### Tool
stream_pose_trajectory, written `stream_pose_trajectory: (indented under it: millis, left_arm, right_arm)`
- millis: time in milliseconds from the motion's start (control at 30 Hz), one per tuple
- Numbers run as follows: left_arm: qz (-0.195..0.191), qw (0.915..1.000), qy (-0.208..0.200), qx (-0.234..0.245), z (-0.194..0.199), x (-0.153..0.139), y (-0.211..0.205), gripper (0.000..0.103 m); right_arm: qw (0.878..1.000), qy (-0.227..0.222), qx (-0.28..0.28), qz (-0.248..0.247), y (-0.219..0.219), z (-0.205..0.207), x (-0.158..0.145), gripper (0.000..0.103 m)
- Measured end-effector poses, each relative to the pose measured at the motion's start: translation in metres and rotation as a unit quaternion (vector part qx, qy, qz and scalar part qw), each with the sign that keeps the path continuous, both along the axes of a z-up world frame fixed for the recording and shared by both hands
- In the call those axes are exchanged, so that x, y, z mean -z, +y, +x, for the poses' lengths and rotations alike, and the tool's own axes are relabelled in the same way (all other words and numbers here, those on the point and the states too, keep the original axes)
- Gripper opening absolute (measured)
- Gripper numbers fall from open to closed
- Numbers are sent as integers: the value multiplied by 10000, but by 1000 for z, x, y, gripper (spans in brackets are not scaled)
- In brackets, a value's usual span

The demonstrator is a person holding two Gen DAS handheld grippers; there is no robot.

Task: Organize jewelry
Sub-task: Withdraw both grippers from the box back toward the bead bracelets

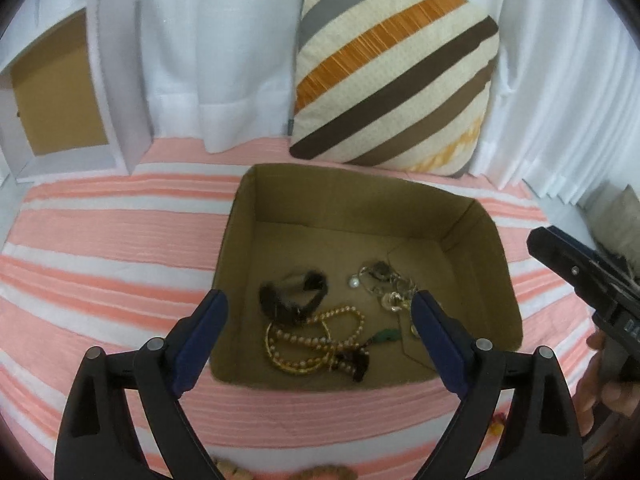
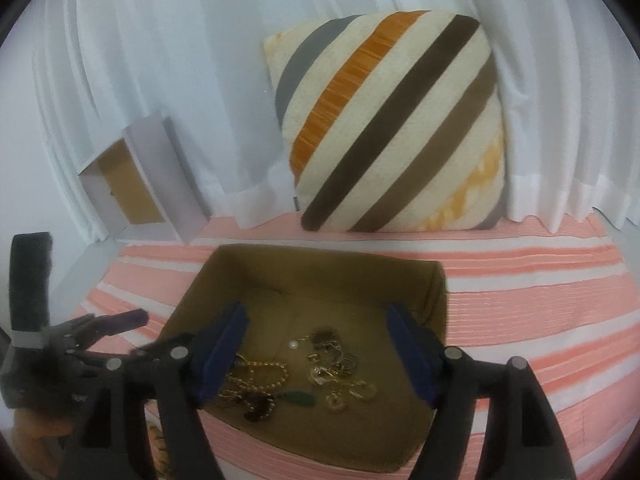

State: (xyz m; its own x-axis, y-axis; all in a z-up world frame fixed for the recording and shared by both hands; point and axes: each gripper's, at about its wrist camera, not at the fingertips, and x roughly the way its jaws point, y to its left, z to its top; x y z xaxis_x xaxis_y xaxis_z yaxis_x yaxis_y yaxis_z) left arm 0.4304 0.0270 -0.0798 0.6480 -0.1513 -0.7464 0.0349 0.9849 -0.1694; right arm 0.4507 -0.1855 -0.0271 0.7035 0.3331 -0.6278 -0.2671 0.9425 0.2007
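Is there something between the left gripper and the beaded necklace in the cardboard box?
Nothing visible. The left gripper has open, empty jaws above the near wall of the cardboard box. The beaded necklace lies uncovered on the floor, against a dark band.

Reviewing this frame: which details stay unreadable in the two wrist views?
- Left wrist view: orange objects at the bottom edge, cut off and unidentifiable.
- Right wrist view: the left part of the beaded necklace, covered by the right gripper finger.
- Both views: the metal jewelry pile in the cardboard box, blurred; pieces uncountable.
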Motion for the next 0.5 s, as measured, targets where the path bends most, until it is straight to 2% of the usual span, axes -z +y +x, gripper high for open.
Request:
stream_pose_trajectory:
  millis: [267, 500]
  left_arm:
    - [132, 9998, -141, -40, -66, -2, 32, 94]
    - [185, 9994, -11, -286, -145, 31, 58, 94]
  right_arm:
    - [9995, -202, 177, -146, -22, -54, 0, 75]
    - [9984, -326, 339, -311, -48, -125, 21, 75]
